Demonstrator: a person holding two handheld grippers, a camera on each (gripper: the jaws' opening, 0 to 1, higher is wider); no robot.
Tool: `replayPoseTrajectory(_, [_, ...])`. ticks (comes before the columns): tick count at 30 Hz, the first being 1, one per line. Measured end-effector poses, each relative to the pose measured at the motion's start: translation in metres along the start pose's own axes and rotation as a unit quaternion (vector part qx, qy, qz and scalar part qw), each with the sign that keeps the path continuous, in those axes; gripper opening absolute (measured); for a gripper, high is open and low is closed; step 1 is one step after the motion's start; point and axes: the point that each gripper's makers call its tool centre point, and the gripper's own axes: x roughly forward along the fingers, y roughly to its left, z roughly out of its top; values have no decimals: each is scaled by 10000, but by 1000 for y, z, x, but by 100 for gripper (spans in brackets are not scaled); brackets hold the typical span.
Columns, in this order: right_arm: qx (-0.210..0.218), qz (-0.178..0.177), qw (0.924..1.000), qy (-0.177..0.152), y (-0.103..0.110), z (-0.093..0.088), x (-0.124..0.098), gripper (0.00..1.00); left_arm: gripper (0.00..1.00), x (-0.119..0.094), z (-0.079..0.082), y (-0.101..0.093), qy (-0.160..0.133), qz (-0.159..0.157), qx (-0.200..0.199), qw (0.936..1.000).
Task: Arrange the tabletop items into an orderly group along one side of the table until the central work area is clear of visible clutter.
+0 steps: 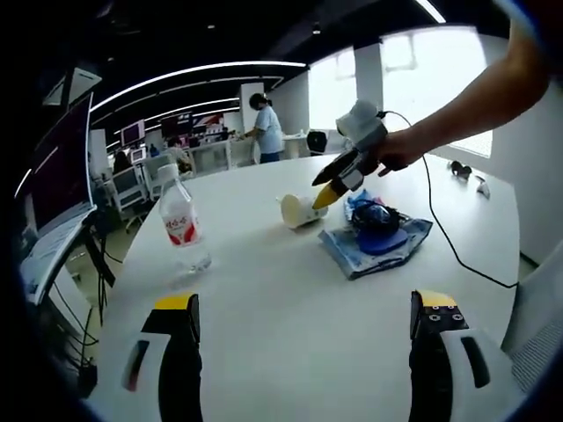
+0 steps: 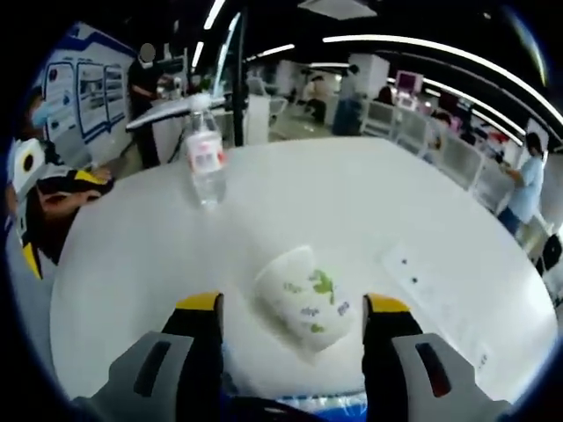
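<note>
The right gripper (image 2: 292, 309) stands with its yellow-tipped jaws spread wide on either side of a paper cup (image 2: 306, 301) lying on its side on the white table (image 2: 369, 202), its green print too blurred to read; whether the pads touch the cup cannot be told. Beyond the left jaw stands a clear water bottle (image 2: 205, 158) with a red-and-white label, its writing unreadable. At the far left edge the other gripper shows, black with yellow. Below the jaws lies a strip of blue cloth (image 2: 334, 410).

The left gripper (image 1: 306, 309) holds nothing, its jaws far apart over bare tabletop. Ahead of its left jaw stands the bottle (image 1: 182, 223), red characters on its label illegible. Ahead, nearer the right jaw, the cup (image 1: 300, 211) lies beside a heap of blue cloth (image 1: 376, 236), with the right gripper (image 1: 327, 195), held by a hand (image 1: 400, 151), pointing down at the cup and trailing a black cable (image 1: 449, 237). In the office beyond, a person (image 1: 264, 128) stands at desks.
</note>
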Motion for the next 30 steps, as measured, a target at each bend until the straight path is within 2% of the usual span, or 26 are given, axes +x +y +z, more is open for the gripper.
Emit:
replayPoseTrajectory(11, [-136, 141, 9992, 341, -1, -4, 13, 61, 100, -2, 1, 9, -23, 67, -42, 10000])
replayPoseTrajectory(20, [-250, 259, 9979, 540, -2, -6, 20, 62, 100, -5, -3, 6, 32, 46, -43, 10000])
replayPoseTrajectory(30, [-597, 448, 9936, 850, -3, -10, 25, 61, 100, -4, -5, 3, 57, -6, -45, 10000])
